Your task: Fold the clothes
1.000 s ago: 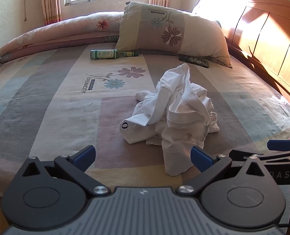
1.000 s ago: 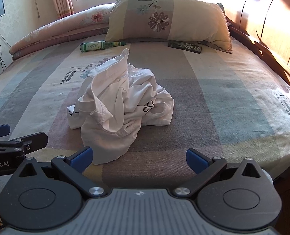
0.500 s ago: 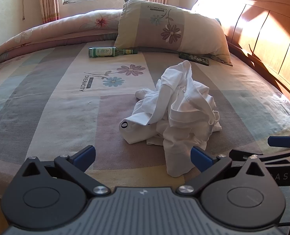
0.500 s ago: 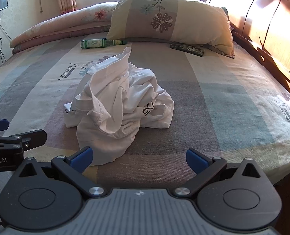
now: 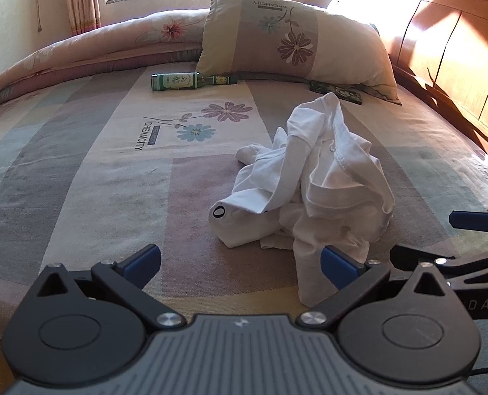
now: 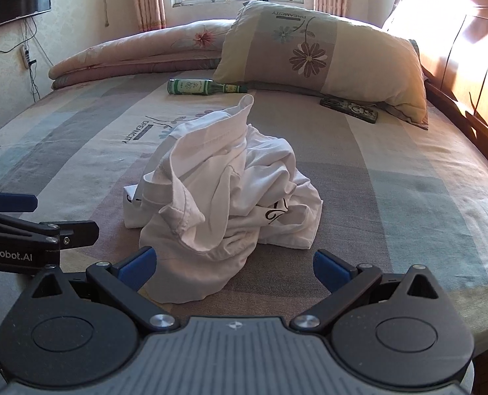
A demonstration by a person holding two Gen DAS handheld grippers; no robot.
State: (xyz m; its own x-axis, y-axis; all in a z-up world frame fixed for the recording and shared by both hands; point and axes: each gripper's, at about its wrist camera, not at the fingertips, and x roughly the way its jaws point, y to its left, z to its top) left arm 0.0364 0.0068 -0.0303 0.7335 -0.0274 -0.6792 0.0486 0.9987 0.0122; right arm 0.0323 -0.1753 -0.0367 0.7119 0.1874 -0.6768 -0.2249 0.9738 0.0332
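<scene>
A crumpled white garment [image 5: 313, 184] [image 6: 224, 194] with black print lies in a heap on the striped bed sheet [image 5: 95, 181]. My left gripper [image 5: 240, 261] is open above the near edge of the bed, left of the heap, with nothing between its blue-tipped fingers. My right gripper [image 6: 232, 266] is open too, just before the heap's near fold and not touching it. Each gripper shows in the other's view: the right one [image 5: 467, 240] at the right edge, the left one [image 6: 30, 220] at the left edge.
A green glass bottle [image 5: 191, 80] lies near the far side of the bed. A large flowered pillow [image 5: 293, 39] leans at the back, with a dark flat case [image 5: 337, 91] below it. A rolled quilt [image 5: 95, 56] lines the far edge; a wooden headboard [image 5: 457, 52] stands right.
Both grippers have moved slightly forward toward the heap, which looks a little larger now. Both stay open and the garment has not moved.
</scene>
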